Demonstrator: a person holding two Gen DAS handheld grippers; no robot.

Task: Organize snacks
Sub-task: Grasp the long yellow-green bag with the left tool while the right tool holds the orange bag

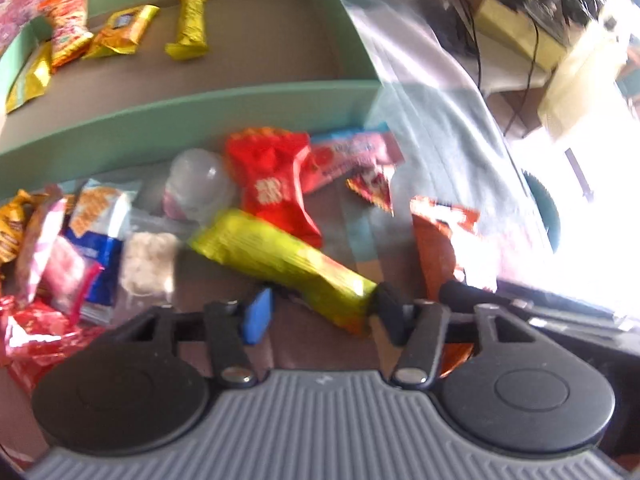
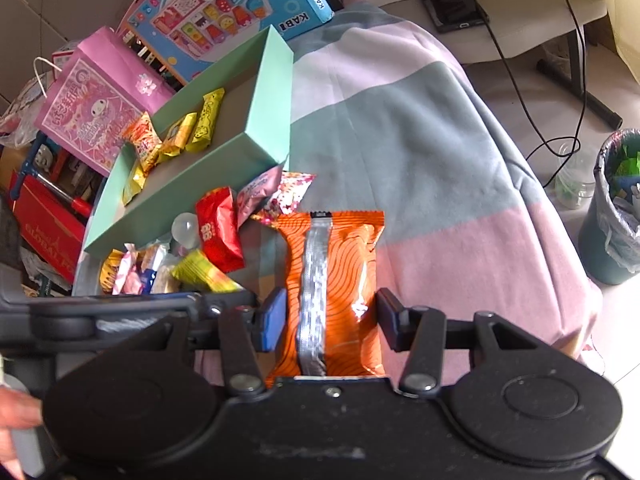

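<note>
A yellow-green snack packet (image 1: 280, 260) lies slantwise on the blanket, its near end between the fingers of my left gripper (image 1: 324, 314). That end touches the black right finger, while the blue left pad (image 1: 258, 316) stands apart from it. My right gripper (image 2: 330, 318) is shut on an orange wavy-lined packet (image 2: 340, 272), with both pads pressing its sides and the packet lifted; the same orange packet (image 1: 436, 248) shows at the right of the left wrist view. A mint-green box (image 1: 200, 116) beyond holds several yellow and orange packets.
Loose snacks lie before the box: a red packet (image 1: 272, 184), a clear capsule (image 1: 196, 184), a pink packet (image 1: 352, 152) and a pile at the left (image 1: 80, 248). A lined bin (image 2: 616, 208) stands off the blanket's right edge. A pink bag (image 2: 100, 108) and blue carton (image 2: 228, 12) sit behind the box.
</note>
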